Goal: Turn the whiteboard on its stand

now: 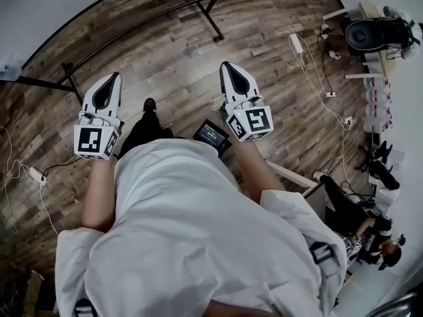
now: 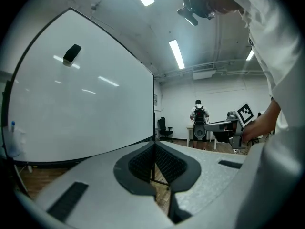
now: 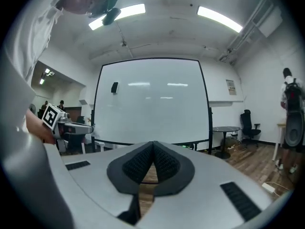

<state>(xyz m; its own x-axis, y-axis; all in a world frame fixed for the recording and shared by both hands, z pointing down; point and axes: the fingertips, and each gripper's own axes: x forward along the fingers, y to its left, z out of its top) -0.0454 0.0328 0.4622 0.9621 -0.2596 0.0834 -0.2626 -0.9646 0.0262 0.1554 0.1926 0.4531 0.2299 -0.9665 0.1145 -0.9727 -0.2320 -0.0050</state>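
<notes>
The whiteboard (image 3: pixel 152 99) is a large white panel in a black frame on a wheeled stand, a few steps ahead of me. In the left gripper view the whiteboard (image 2: pixel 86 89) fills the left side at an angle, with a black eraser (image 2: pixel 72 53) stuck high on it. In the head view only the whiteboard's lower edge (image 1: pixel 53 5) and its black stand legs (image 1: pixel 210 15) show at the top. My left gripper (image 1: pixel 114 78) and right gripper (image 1: pixel 226 66) are both shut and empty, held at waist height short of the board. Each one's pads (image 2: pixel 154 147) (image 3: pixel 153 147) meet tip to tip.
A person with a backpack (image 2: pixel 198 116) stands at a desk far off to the right. An office chair (image 3: pixel 248 123) and a round table (image 3: pixel 225 129) stand right of the board. Cables and power strips (image 1: pixel 36 176) lie on the wood floor, and cluttered desks (image 1: pixel 370 32) line the right wall.
</notes>
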